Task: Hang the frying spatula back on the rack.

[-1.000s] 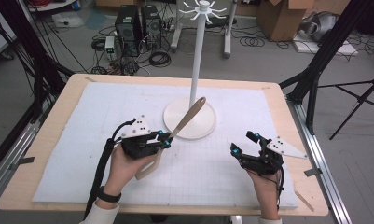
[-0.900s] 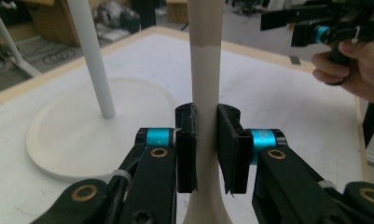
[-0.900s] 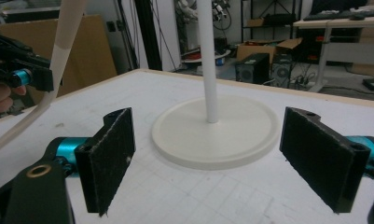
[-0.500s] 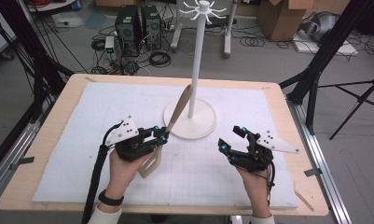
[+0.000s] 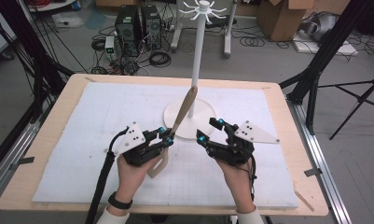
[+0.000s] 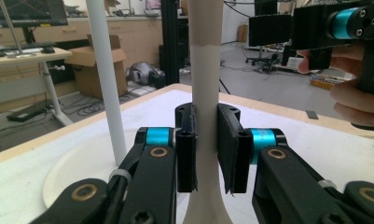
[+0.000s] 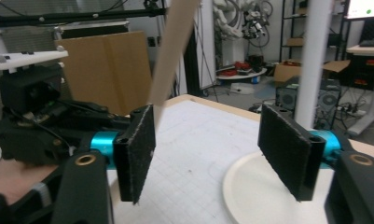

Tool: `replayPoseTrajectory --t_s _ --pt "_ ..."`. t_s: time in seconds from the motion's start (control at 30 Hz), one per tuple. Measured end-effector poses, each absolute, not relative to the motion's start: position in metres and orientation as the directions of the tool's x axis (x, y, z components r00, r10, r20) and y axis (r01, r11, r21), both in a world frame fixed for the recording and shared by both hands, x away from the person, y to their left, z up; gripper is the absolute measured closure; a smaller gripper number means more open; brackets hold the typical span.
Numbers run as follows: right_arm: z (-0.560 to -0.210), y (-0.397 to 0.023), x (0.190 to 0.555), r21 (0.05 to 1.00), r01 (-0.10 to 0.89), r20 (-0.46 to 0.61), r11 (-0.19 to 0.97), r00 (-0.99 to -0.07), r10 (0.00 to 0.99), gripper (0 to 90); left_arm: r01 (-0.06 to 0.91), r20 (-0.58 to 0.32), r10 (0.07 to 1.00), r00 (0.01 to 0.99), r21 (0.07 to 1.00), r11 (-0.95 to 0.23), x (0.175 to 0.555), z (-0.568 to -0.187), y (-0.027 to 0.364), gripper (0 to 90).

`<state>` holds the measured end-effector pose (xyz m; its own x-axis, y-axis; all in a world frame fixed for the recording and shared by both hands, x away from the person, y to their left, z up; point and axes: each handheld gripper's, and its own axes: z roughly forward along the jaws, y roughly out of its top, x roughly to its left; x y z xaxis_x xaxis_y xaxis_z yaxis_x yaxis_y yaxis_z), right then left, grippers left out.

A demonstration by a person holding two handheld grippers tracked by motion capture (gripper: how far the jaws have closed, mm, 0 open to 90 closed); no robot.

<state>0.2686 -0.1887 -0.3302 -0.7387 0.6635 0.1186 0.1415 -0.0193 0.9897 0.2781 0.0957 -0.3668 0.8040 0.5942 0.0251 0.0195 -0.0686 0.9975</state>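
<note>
Our left gripper (image 5: 167, 136) pinches the wooden spoon (image 5: 181, 113) by its handle, upright above the table (image 5: 82, 84), near the white rack (image 5: 197, 56) — not yet hung, we judge. Our right gripper (image 5: 208, 132) waits beside — fingers spread, empty.

We count two grippers (image 5: 168, 136) (image 5: 209, 131), one wooden spatula (image 5: 180, 115), one white stand (image 5: 198, 70), one white mat (image 5: 91, 126), one table (image 5: 287, 154).

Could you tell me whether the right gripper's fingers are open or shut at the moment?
Open. In the right gripper view, the right gripper has its two fingers wide apart, with bare white mat between them and nothing gripped.
</note>
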Motion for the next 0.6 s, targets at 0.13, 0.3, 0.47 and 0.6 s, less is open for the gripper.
replayPoseTrajectory --t_s 0.13,0.3,0.47,0.6 --pt "-0.326 -0.175 0.271 0.989 0.145 0.129 -0.030 -0.737 0.664 40.6 0.005 0.028 0.601 0.799 0.999 -0.054 0.276 -0.367 0.091 77.7" --pt "-0.322 -0.163 0.272 0.988 0.149 0.127 -0.025 -0.726 0.676 44.0 -0.005 0.036 0.609 0.793 0.999 -0.053 0.274 -0.369 0.085 77.7" --pt "-0.318 -0.153 0.276 0.985 0.168 0.146 -0.034 -0.713 0.686 47.5 -0.024 0.047 0.620 0.783 0.999 -0.044 0.271 -0.370 0.080 77.7" --pt "-0.317 -0.146 0.277 0.980 0.190 0.174 -0.054 -0.699 0.694 50.1 -0.050 0.070 0.643 0.762 0.998 -0.049 0.268 -0.370 0.075 77.7"
